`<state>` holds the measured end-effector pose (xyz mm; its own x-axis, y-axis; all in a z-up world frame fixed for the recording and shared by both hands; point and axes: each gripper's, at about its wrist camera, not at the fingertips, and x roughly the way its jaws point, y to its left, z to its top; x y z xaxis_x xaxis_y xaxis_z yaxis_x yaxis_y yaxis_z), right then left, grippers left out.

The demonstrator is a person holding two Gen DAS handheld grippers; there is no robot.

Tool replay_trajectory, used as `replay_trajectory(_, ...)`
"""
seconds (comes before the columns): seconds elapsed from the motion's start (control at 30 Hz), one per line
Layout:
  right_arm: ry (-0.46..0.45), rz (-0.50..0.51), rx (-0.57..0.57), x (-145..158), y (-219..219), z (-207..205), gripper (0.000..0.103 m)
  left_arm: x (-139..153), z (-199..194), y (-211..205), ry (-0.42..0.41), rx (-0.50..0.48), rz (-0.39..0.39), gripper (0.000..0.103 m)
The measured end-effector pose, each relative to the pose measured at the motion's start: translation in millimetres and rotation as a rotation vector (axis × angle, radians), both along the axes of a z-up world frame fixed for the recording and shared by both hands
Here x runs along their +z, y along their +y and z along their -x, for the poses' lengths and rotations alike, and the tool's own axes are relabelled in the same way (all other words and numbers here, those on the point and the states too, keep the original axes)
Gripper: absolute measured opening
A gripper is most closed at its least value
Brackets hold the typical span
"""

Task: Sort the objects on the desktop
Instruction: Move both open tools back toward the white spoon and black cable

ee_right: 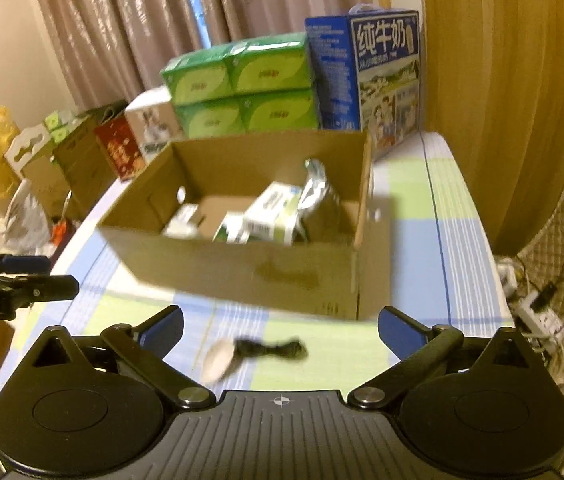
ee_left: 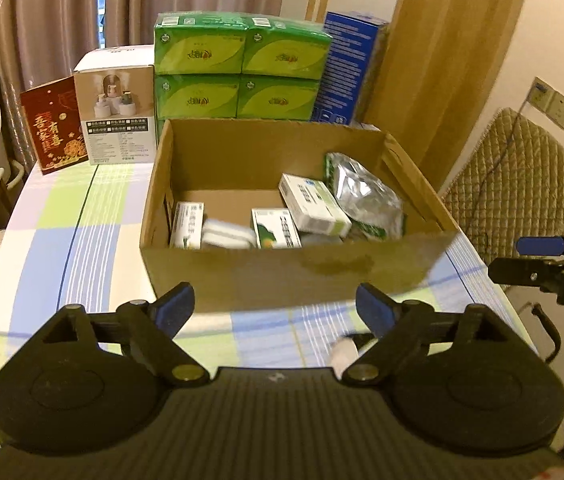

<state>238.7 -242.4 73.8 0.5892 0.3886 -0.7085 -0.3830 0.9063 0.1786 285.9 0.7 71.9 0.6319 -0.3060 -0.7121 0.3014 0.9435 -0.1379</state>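
Ahead of both grippers: cardboard box (ee_left: 282, 272), on the checked tablecloth (ee_left: 81, 240).
Left gripper (ee_left: 275, 307): level, fingers spread, holding nothing.
Right gripper (ee_right: 280, 327): level, fingers spread wide, nothing between them.
Just beyond right gripper: one white spoon-like object (ee_right: 219, 358) with a dark bundle (ee_right: 271, 348), blurred.
Box contents: about four small cartons (ee_left: 314, 206), one foil pouch (ee_left: 362, 196).
Behind box: four green packs (ee_left: 237, 68); one blue carton (ee_right: 382, 72) reading "纯牛奶".

blue carton (ee_right: 382, 76): "纯牛奶" | red card (ee_left: 55, 128): "喜" | left hand-held gripper (ee_right: 21, 280): "Robot.AI"
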Motion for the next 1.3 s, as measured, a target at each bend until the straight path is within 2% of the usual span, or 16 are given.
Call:
replay_trajectory(0.17,0.010,0.047,0.047,-1,1,38,0.101,-2,46,0,0.014,-0.005,0.007,0.094)
replay_trajectory(0.37,0.024,0.064,0.057,-4,-3,71,0.101,-6,91,1,0.029,0.002,0.005,0.095)
replay_trajectory(0.63,0.028,0.112,0.069,-8,-10,96,0.101,-7,128,5,0.025,0.011,0.006,0.100)
replay_trajectory(0.97,0.012,0.159,0.107,-14,-17,101,0.101,-13,144,1,0.031,-0.011,-0.035,0.100)
replay_trajectory(1.3,0.009,0.211,0.210,-39,-13,74,0.101,-37,125,-21,0.044,-0.104,-0.113,0.099)
